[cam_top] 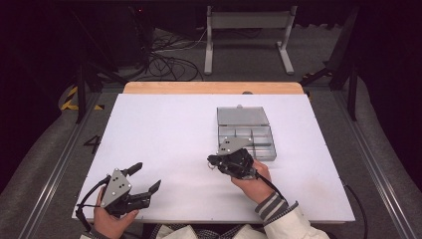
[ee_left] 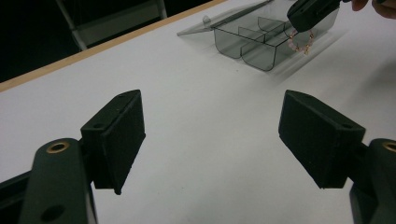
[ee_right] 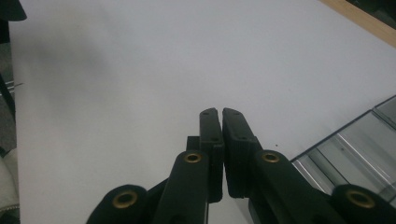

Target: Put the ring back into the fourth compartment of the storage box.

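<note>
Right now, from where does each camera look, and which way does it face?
High view: above the person's side, facing forward and down on the table; both hands show.
Left gripper view: rides the left gripper, facing the compartment box; open jaws show.
Right gripper view: rides the right gripper, facing across the table; shut jaws show.
Shared: the box.

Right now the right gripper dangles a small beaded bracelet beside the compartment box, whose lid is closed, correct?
Not quite: the lid is open, lying back flat behind the compartment box, as the high view shows. The rest holds: in the left gripper view the right gripper, fingers shut, dangles a small beaded bracelet beside that box.
</note>
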